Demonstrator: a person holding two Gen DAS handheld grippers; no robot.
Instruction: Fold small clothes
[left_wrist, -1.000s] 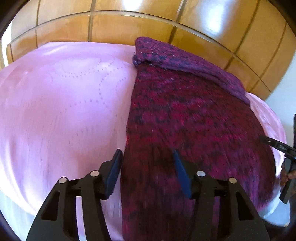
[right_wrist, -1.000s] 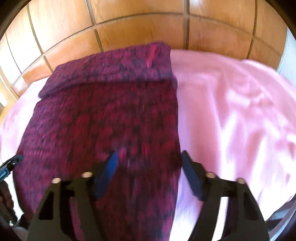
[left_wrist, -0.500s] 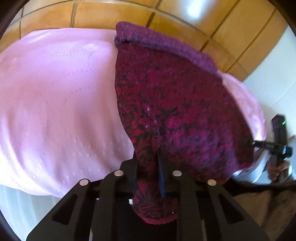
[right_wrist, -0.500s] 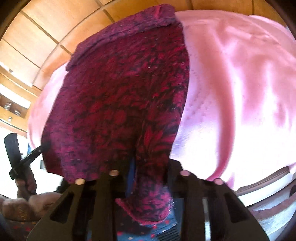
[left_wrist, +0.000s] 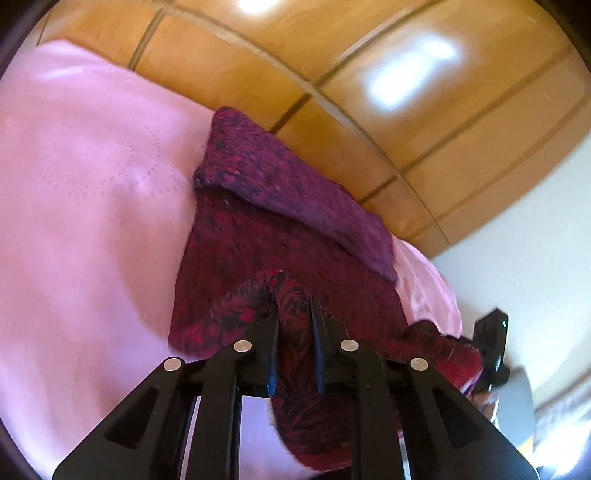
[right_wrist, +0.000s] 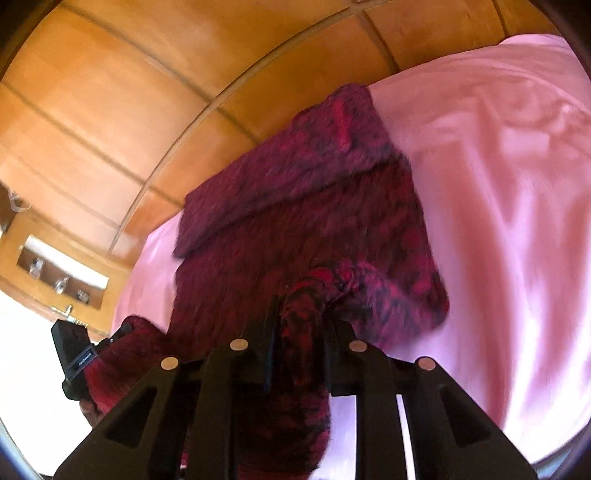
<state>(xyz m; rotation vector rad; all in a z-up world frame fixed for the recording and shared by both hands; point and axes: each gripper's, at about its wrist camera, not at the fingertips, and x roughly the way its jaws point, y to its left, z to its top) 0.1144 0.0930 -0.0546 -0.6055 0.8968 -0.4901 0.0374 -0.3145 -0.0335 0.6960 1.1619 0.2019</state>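
A dark red and purple knitted garment (left_wrist: 277, 236) lies on a pink bedspread (left_wrist: 92, 192), its far end folded over towards me. My left gripper (left_wrist: 293, 306) is shut on the near left corner of it and holds that corner up off the bed. In the right wrist view the same garment (right_wrist: 314, 206) has its near right corner bunched between the fingers of my right gripper (right_wrist: 299, 306), whose jaws are closing on the knit. The near hem sags between the two grippers. Each view shows the other gripper at its edge (left_wrist: 491, 339) (right_wrist: 74, 350).
Glossy wooden panels (left_wrist: 369, 92) rise behind the bed. A niche with small bottles (right_wrist: 62, 273) is set in the wood at the left. A white wall (left_wrist: 517, 240) stands to the right. The pink bedspread (right_wrist: 498, 184) spreads wide on both sides of the garment.
Both grippers went from open over the near hem to shut on its corners. They then lifted the corners and carried them towards the folded far end, with both wrists rolling.
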